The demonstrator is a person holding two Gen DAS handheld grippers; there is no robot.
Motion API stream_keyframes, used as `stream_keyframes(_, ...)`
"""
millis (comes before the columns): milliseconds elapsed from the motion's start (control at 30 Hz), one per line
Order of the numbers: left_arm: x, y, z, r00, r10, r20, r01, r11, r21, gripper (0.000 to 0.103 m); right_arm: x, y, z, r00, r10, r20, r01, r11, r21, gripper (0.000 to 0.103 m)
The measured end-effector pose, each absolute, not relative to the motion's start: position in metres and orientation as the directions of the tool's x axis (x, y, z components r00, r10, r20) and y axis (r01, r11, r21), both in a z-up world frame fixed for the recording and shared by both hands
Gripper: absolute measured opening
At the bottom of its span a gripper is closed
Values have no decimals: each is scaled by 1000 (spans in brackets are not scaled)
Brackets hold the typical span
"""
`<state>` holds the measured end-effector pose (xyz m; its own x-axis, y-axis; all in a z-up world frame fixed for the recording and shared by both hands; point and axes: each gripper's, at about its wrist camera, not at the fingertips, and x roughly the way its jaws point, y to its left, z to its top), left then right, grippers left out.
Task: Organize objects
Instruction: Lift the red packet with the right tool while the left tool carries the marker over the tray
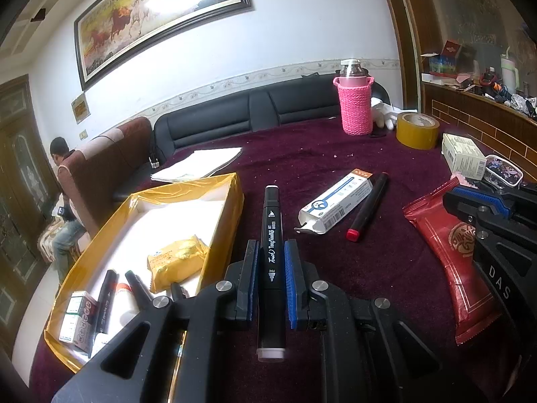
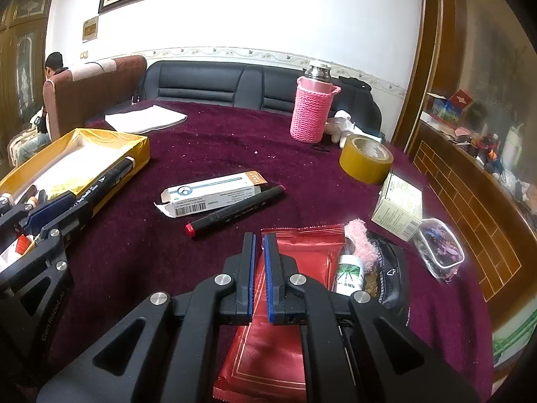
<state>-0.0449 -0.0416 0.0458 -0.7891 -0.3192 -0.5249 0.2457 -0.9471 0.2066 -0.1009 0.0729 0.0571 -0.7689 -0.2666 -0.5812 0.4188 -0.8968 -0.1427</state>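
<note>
Maroon velvet cloth covers the bench [image 1: 335,154]. Left tool [image 1: 272,282] is clamped on a black marker [image 1: 272,235], marker running lengthwise between the blue pads, grey cap toward the camera, at frame centre. Yellow box [image 1: 231,208] sits at lower left of the left wrist view, just beside the tool; inside it are a yellow packet [image 1: 178,262], more black markers and small cartons.

Right tool [image 2: 258,275] has its jaws drawn almost together, over the near half of a red foil packet [image 2: 302,252] at lower centre of the right wrist view. Can't tell whether the pads pinch the foil or just hover above it.

Loose on the bench, mid-frame: white-and-blue carton [image 2: 211,194], flap open, with a red-capped marker [image 2: 235,211] just beside it. Right of the red packet: small white bottle [image 2: 349,272], pink fuzzy item [image 2: 360,238], dark pouch [image 2: 389,275], clear plastic tub [image 2: 439,252], pale green carton [image 2: 399,205].

Further back: yellow tape roll [image 2: 365,161], bottle in a pink knitted sleeve [image 2: 310,114], white papers [image 2: 144,117]. Person seated at far left.
</note>
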Motion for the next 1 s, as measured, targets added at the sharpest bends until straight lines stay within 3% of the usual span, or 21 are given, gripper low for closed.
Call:
stream_keyframes(500, -24, -50, 65, -816, -276, -507, 230, -961, 152, 12, -93, 74, 71, -764, -291, -576, 395, -917, -60, 3)
stream_keyframes(633, -12, -73, 78, -820, -234, -522, 227, -971, 78, 12, -82, 62, 80, -759, -320, -567, 416, -908, -46, 3)
stream_keyframes(1000, 23, -161, 102, -822, -185, -539, 266, -961, -76, 12, -84, 30, 90, -507, -623, -596, 560, -764, 322, 3)
